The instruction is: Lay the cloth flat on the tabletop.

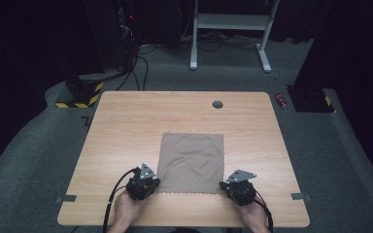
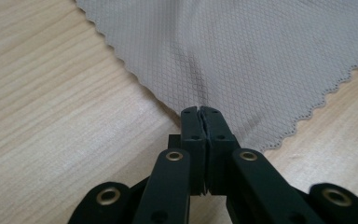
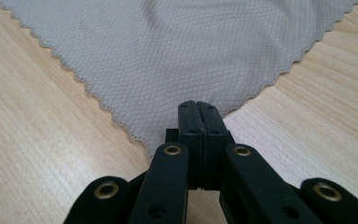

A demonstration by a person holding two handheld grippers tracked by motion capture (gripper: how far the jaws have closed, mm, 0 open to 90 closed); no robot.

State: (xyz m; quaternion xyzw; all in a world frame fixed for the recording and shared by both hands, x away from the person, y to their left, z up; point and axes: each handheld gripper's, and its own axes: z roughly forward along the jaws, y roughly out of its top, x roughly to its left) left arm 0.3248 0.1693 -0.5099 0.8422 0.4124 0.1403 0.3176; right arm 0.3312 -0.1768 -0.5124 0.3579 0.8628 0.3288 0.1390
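A square grey-brown cloth (image 1: 191, 162) with a scalloped edge lies flat on the wooden table (image 1: 126, 126), toward the near side. My left gripper (image 1: 156, 183) sits at the cloth's near left corner. In the left gripper view its jaws (image 2: 200, 109) are pressed together on that corner, and the cloth (image 2: 237, 51) puckers just ahead of the tips. My right gripper (image 1: 222, 185) is at the near right corner. In the right gripper view its jaws (image 3: 198, 103) are shut, with the corner of the cloth (image 3: 168, 60) running in under them.
A round cable hole (image 1: 217, 104) is set in the table's far side. Small tape strips (image 1: 67, 198) (image 1: 299, 196) mark the near corners. On the floor beyond are a red can (image 1: 280, 100), a white desk frame (image 1: 233, 24) and a yellow-black striped base (image 1: 80, 94).
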